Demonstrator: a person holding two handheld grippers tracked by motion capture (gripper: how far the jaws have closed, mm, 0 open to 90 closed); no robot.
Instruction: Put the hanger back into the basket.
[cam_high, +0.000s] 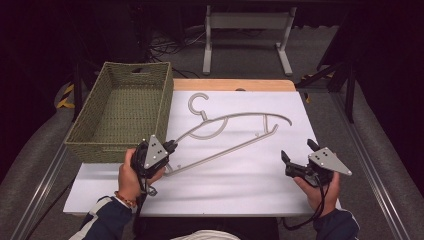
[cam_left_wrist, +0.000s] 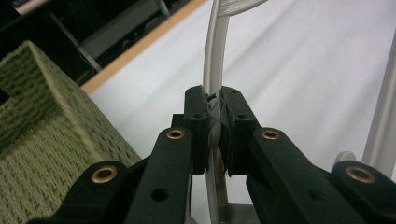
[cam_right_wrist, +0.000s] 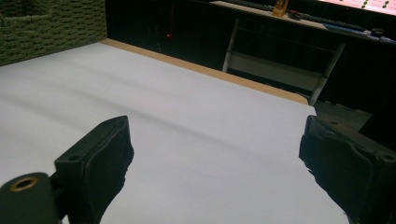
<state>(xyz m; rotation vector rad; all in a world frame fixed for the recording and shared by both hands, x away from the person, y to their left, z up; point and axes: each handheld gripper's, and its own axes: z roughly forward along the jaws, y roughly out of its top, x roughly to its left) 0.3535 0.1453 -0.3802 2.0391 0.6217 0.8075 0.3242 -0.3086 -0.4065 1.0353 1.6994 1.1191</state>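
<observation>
Your left tongs (cam_high: 171, 146) pinch the hanger (cam_high: 235, 131) arm near its 8 o'clock end, likely to lift it; your right tongs (cam_high: 298, 151) gape empty at 4 o'clock.

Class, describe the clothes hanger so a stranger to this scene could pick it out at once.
Find the white table, then the woven green basket on its left side. Just right of it lies the pale grey hanger, flat, its near end clamped in the left gripper. It is the one thin, hooked shape there.

hanger (cam_high: 227, 134) | pale grey plastic | flat on white table (cam_high: 260, 185) | beside basket (cam_high: 122, 107)
</observation>
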